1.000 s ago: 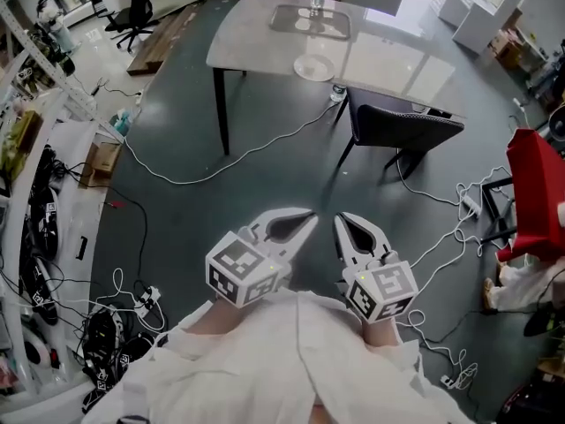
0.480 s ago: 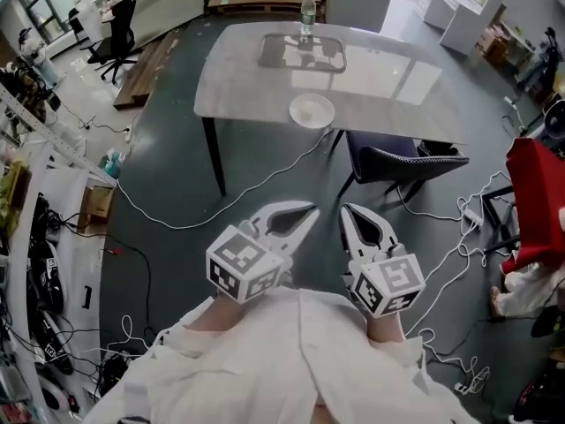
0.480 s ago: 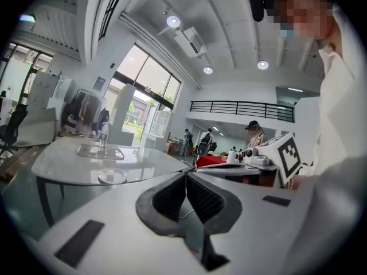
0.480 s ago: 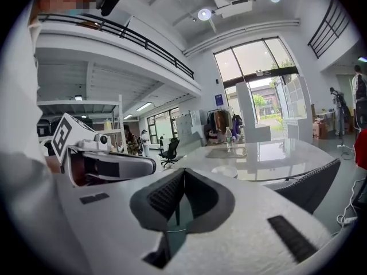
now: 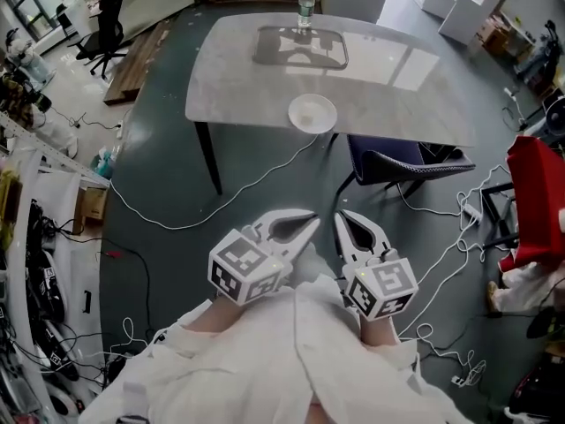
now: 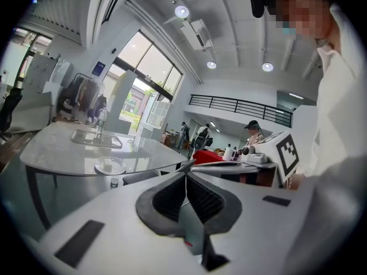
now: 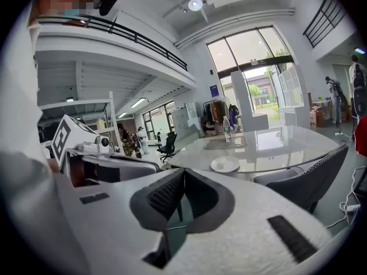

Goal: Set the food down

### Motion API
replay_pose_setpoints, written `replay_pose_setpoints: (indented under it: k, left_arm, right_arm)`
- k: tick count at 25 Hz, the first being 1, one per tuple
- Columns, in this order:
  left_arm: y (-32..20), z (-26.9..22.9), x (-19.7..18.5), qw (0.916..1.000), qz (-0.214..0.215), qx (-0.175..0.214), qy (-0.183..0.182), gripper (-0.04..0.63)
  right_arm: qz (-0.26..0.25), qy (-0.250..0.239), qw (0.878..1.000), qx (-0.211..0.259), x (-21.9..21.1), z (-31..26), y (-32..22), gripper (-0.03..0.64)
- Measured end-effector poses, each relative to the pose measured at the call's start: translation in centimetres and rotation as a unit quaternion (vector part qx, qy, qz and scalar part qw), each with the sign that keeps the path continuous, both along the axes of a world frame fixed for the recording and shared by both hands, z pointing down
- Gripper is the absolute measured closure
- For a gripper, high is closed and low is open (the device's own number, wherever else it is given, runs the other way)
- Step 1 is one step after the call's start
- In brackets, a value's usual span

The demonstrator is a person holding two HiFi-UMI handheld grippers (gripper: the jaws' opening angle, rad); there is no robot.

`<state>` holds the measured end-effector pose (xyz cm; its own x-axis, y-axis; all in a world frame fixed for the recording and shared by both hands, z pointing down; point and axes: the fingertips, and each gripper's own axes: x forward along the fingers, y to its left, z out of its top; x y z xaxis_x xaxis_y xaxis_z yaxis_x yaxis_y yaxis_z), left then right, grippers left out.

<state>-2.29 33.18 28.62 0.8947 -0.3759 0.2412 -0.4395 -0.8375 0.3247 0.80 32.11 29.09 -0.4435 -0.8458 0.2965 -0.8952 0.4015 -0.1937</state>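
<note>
The left gripper (image 5: 308,223) is closed tight, and nothing is between its jaws. The right gripper (image 5: 341,220) is closed tight too, and it is empty as well. Both are held close to the person's body, side by side, with their tips leaning in toward each other.

No food is in either gripper. Far ahead of both tips stands a grey table (image 5: 397,87). A white plate (image 5: 326,122) sits near the table edge that faces the grippers. A small pale lump (image 7: 221,163) lies on the plate. It may be the food, but it is too small to tell.

The plate lies almost straight ahead, in line with the gap between the two grippers. It is a bit to the left of where the left gripper points, and a bit to the right of where the right gripper points. Neither gripper looks nearer to it. The plate is round, so it has no long side to line up with.

Beyond the plate are a flat tray (image 5: 258,56) and a bottle (image 5: 305,7). A dark chair (image 5: 406,162) stands ahead of the right gripper, just right of the plate. The left gripper likely has the clearer way in.
</note>
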Motion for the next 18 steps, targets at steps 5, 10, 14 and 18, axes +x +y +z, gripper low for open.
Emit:
replay_pose_setpoints:
  k: [5, 10, 14, 18]
  left_arm:
    - [-2.7, 1.0, 0.0, 0.9999, -0.006, -0.011, -0.008, 0.578]
    - [-6.1, 1.5, 0.6, 0.9996, -0.013, -0.015, -0.018, 0.578]
    - [-9.8, 2.0, 0.8, 0.9992, -0.030, -0.018, -0.019, 0.578]
    - [-14.3, 1.8, 1.5, 0.9987, -0.044, -0.020, -0.016, 0.578]
  right_arm:
    - [0.006, -0.004, 1.000, 0.000, 0.7, 0.5, -2.9, 0.614]
    - [0.001, -0.007, 1.000, -0.005, 1.6, 0.9, -7.0, 0.614]
    - [-0.012, -0.004, 1.000, -0.003, 1.9, 0.9, -10.8, 0.614]
    - [-0.025, 0.003, 1.000, 0.002, 2.7, 0.2, -15.3, 0.614]
